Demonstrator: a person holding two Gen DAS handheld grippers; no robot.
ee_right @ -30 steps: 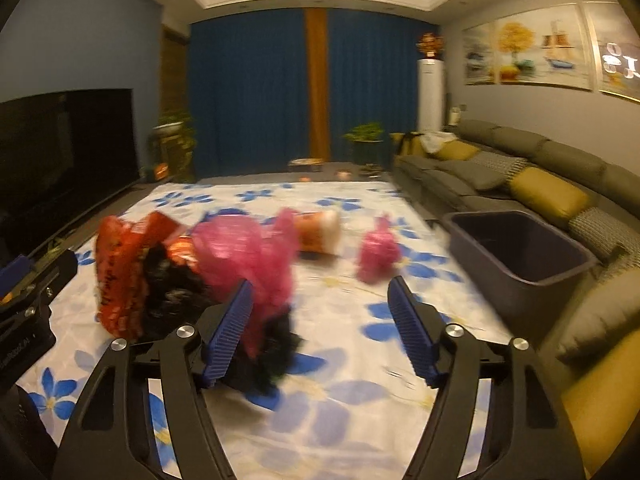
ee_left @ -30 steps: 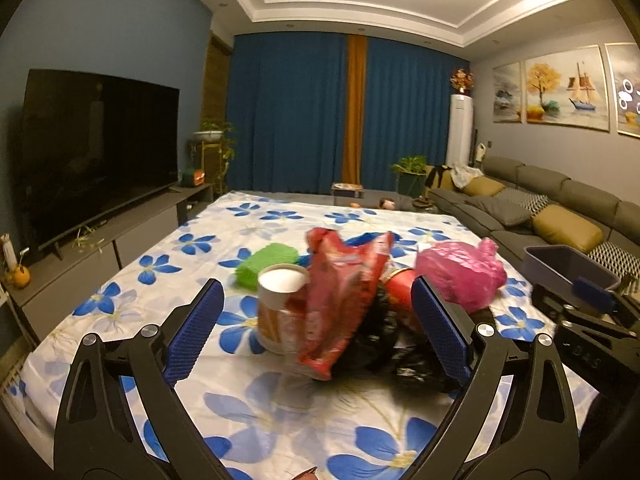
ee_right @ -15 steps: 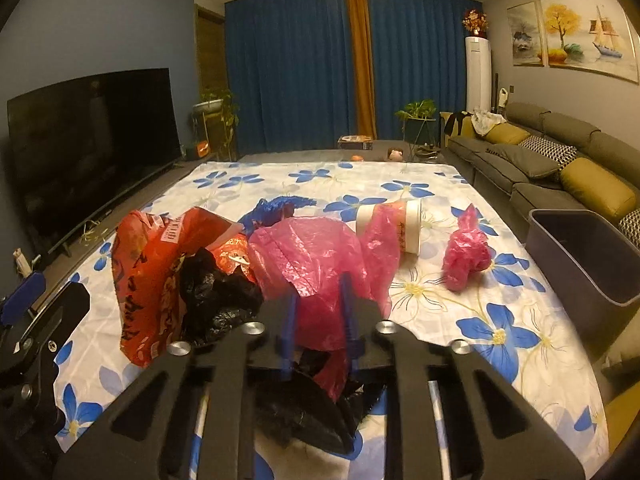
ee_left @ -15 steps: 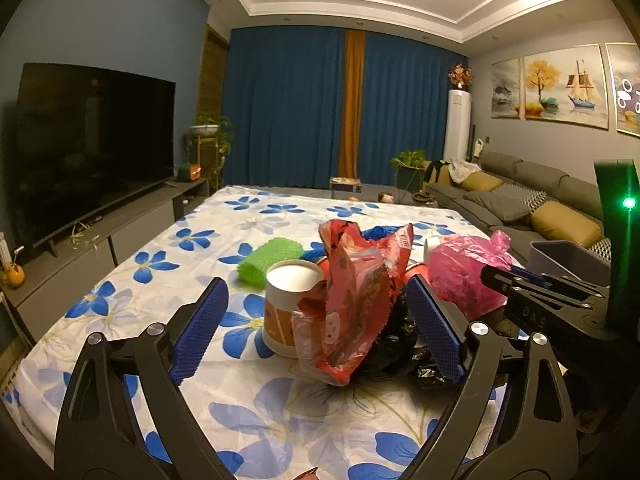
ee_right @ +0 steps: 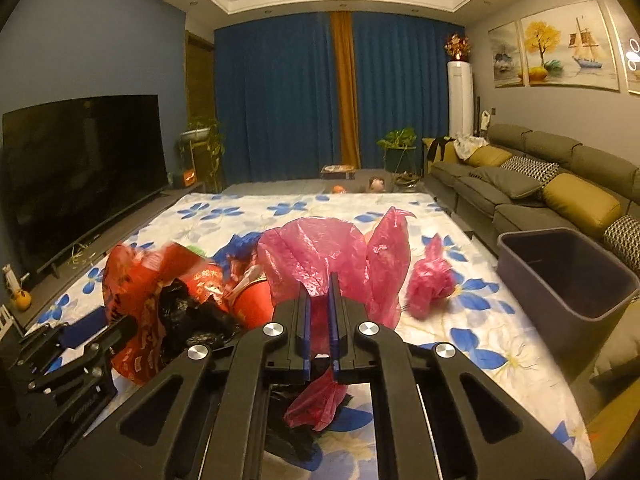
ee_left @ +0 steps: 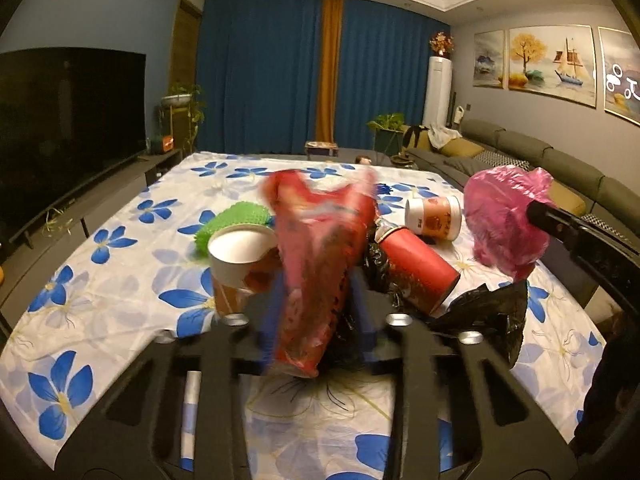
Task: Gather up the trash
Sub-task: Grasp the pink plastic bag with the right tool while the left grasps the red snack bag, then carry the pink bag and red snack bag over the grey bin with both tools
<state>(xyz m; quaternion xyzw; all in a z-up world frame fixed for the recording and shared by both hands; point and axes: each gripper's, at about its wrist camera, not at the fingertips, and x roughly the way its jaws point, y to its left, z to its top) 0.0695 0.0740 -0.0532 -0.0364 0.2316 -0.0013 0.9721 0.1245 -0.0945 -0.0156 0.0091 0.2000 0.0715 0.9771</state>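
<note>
A heap of trash lies on the flowered tablecloth (ee_left: 132, 280). My left gripper (ee_left: 318, 304) has its jaws closing, and its blue pads press a red snack bag (ee_left: 320, 232) that stands up between them. My right gripper (ee_right: 319, 296) is also closing, clamped on a pink plastic bag (ee_right: 320, 248) lifted above the heap; the left wrist view shows that pink plastic bag (ee_left: 504, 220) hanging at the right. Around the heap are a white-rimmed paper cup (ee_left: 240, 252), a red cup (ee_left: 416, 272) on its side and a black bag (ee_left: 488, 316).
A grey bin (ee_right: 568, 276) stands off the table's right edge, in front of the sofa (ee_right: 520, 184). Another crumpled pink bag (ee_right: 432, 280), a lying cup (ee_left: 434, 218) and a green scrubber (ee_left: 236, 220) rest on the cloth. A TV (ee_right: 80, 168) lines the left wall.
Both grippers went from wide open to closed. The left one moved forward and down onto the red snack bag. The right one took the pink bag and lifted it a little.
</note>
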